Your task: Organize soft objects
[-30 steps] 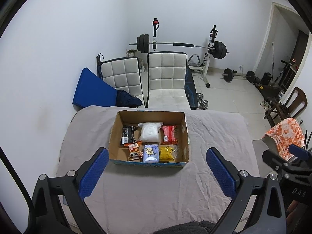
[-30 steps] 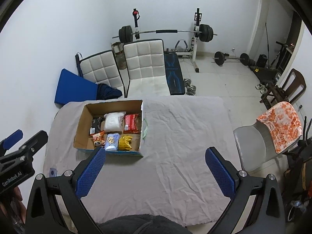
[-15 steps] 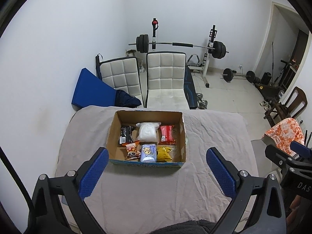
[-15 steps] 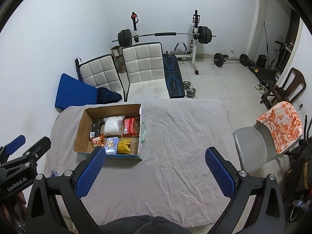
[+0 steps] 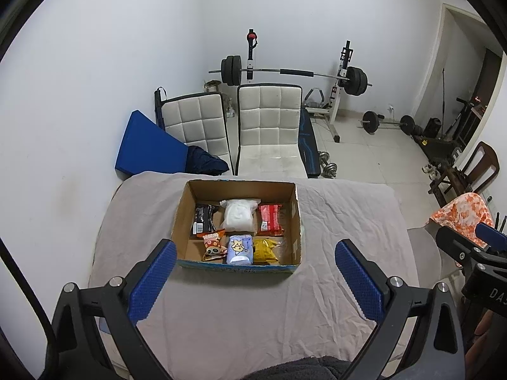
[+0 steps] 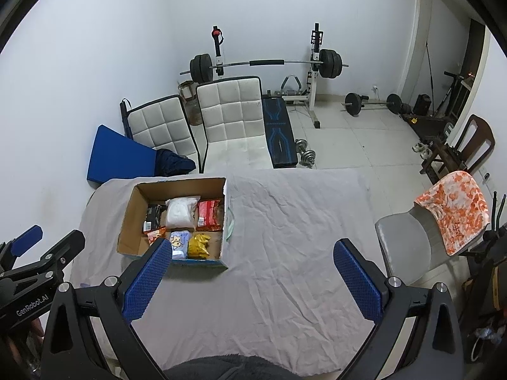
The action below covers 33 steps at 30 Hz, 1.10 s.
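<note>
An open cardboard box [image 5: 182, 209] [image 6: 130, 209] stands on a table under a grey cloth [image 5: 348, 221] [image 6: 285, 221]. Inside lie several soft packets: a black one [image 5: 202, 218], a white bag [image 5: 239, 214] [image 6: 180, 211], a red one [image 5: 269, 218] [image 6: 209, 214], an orange cartoon one [image 5: 213, 244], a light blue one [image 5: 240, 248] [image 6: 179, 243] and a yellow one [image 5: 266, 250] [image 6: 199, 246]. My left gripper [image 5: 255, 272] is open and empty, held high in front of the box. My right gripper [image 6: 252, 272] is open and empty over bare cloth right of the box.
Two white padded chairs [image 5: 267, 126] [image 5: 196, 120] and a blue mat [image 5: 145, 145] stand behind the table. A barbell rack [image 5: 294, 72] is at the back wall. A grey chair with an orange towel [image 6: 453, 209] stands to the right.
Both grippers have drawn back and up a little, so the box and table sit slightly farther and lower-left in view. Jaws stay open.
</note>
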Motion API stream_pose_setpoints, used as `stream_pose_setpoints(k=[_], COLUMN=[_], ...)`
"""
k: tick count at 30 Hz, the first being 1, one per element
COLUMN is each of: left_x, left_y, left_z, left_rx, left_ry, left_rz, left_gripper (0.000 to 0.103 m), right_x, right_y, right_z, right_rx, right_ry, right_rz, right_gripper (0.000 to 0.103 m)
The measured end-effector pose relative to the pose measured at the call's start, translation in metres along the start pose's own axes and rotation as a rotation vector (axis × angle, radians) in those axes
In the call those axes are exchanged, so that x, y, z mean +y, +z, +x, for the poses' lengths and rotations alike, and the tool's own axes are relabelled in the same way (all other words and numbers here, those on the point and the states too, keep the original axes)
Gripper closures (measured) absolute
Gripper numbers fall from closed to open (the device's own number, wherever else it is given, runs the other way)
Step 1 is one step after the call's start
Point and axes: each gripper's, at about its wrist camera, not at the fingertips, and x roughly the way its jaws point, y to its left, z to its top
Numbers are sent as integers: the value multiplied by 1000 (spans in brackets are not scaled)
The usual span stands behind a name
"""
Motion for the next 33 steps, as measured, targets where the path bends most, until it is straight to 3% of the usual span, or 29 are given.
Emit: stream_pose_setpoints(k=[33], left_x=[19], left_y=[1], left_z=[-4], left_rx=[9], left_ry=[12], left_rz=[-22], left_gripper=[0], right_x=[9], right_y=[-4], right_z=[6], right_rx=[13], right_ry=[34], right_rz=[-11], right_gripper=[0])
